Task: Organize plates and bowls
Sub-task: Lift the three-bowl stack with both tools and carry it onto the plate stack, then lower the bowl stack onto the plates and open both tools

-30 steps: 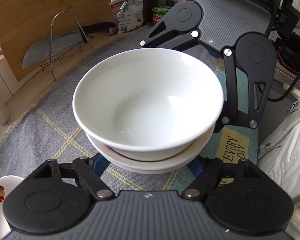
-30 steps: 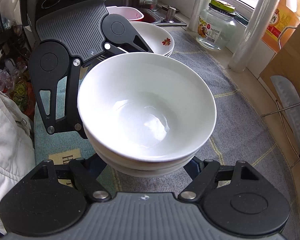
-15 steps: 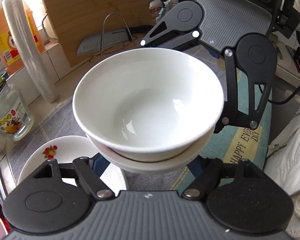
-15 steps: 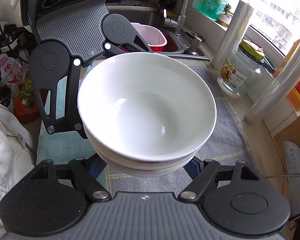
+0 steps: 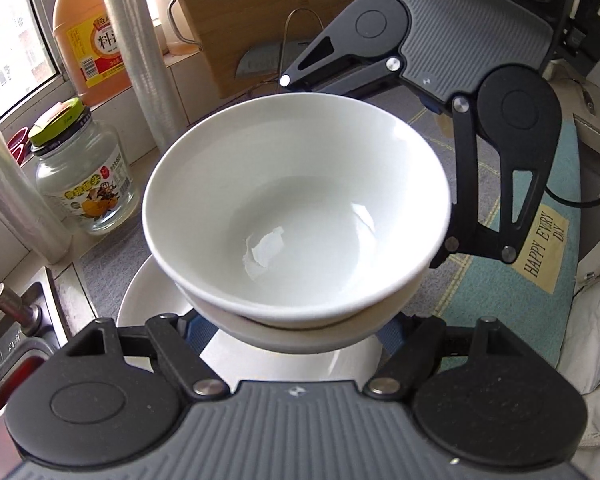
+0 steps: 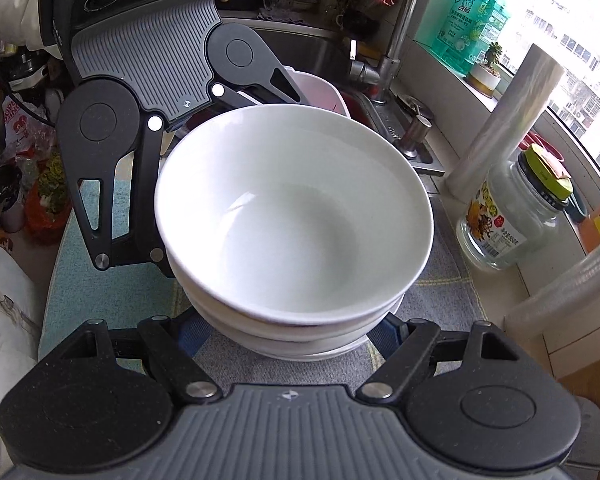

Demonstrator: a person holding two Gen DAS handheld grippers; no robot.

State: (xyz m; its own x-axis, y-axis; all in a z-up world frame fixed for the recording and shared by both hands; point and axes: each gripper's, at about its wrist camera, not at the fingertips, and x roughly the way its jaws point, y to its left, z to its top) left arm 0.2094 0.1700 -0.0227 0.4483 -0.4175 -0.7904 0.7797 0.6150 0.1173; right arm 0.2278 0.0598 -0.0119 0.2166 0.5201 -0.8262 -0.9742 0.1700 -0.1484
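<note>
Stacked bowls [image 5: 296, 216] between both jaws

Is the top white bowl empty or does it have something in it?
Empty: the top bowl's inside shows only bare white glaze with window reflections in both wrist views.

Bright window [image 6: 572, 40] daylight, bowl [image 5: 296, 216] glare, perhaps slight edge blur
</note>
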